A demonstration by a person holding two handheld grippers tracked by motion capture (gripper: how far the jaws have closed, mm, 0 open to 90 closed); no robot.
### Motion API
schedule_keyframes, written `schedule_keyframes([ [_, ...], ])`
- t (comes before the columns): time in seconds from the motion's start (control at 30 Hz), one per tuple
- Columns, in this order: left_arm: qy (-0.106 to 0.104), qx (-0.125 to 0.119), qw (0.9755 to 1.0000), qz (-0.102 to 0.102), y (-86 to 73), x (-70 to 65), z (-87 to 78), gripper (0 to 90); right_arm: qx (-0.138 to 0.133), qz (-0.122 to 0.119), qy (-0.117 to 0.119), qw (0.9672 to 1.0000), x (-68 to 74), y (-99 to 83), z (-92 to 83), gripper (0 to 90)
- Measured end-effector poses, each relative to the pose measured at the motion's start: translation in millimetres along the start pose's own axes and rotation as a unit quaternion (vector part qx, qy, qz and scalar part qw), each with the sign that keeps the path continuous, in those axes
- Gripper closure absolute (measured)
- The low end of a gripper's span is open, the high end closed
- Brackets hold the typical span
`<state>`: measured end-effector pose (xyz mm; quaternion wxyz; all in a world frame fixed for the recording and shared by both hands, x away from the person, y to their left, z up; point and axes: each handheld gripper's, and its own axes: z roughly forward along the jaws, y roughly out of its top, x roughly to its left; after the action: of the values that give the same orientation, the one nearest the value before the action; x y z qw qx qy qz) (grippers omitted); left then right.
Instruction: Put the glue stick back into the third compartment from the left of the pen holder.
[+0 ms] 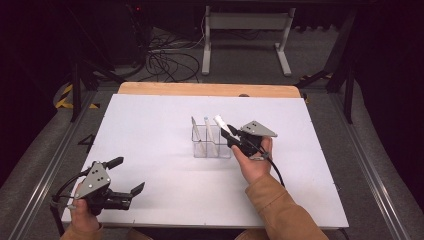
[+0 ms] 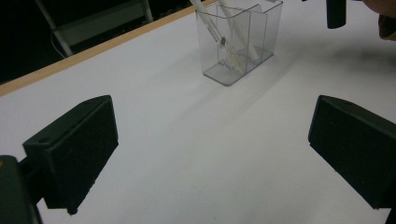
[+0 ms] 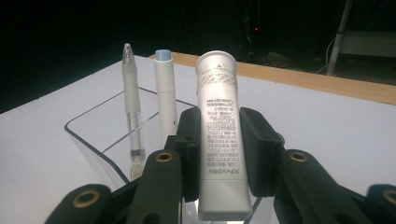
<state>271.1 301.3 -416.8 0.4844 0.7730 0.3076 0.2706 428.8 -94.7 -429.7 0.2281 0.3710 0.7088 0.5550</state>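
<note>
item 1, nearest: my left gripper (image 1: 128,176), low at the near left corner of the white table (image 1: 150,150). the left hand (image 1: 84,212) wraps its body from below, grey three-cornered plate (image 1: 97,177) on top, cable looping off to the left. it points to the right across the board. jaws spread wide with nothing between them; in the left gripper view bare table lies in the gap.

item 2: my right forearm in a tan sleeve (image 1: 280,210), coming in from the bottom edge and angling up and to the left. the right hand (image 1: 254,161) cups the gripper from underneath.

item 3: my right gripper (image 1: 229,132), right of centre, pointing left toward the container. jaws closed on a white tube (image 3: 219,135), clamped at its lower half. in the right gripper view the tube stands upright between the pads, flat crimped end up, small grey print down its face. in the high view its upper end slants up and left, over the container's right side. i cannot tell whether its lower end touches the container.

item 4: clear plastic organiser (image 1: 211,141) with dividers, standing mid-table just beside the right gripper. inside it, a translucent pen (image 3: 131,107) and a white stick with a pale blue top (image 3: 166,93), both leaning upright.

item 5, farthest: wooden table edge (image 1: 210,89), then grey floor with black cables (image 1: 165,62) and a white stand's legs (image 1: 245,35).
</note>
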Motion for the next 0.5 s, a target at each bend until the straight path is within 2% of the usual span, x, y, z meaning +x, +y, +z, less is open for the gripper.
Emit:
schedule_keyframes([
  [0.27, 0.001, 0.0, 1.0, 0.003, 0.2, -0.2, 0.6, 2.3, -0.009, -0.005, 0.007, 0.9999, 2.6, -3.4, 2.5, 70.5],
  [0.5, 0.001, 0.0, 1.0, 0.003, 0.1, 0.0, 0.5, 2.3, 0.001, -0.009, 0.009, 0.9999, 4.1, -8.9, 2.2, 70.6],
])
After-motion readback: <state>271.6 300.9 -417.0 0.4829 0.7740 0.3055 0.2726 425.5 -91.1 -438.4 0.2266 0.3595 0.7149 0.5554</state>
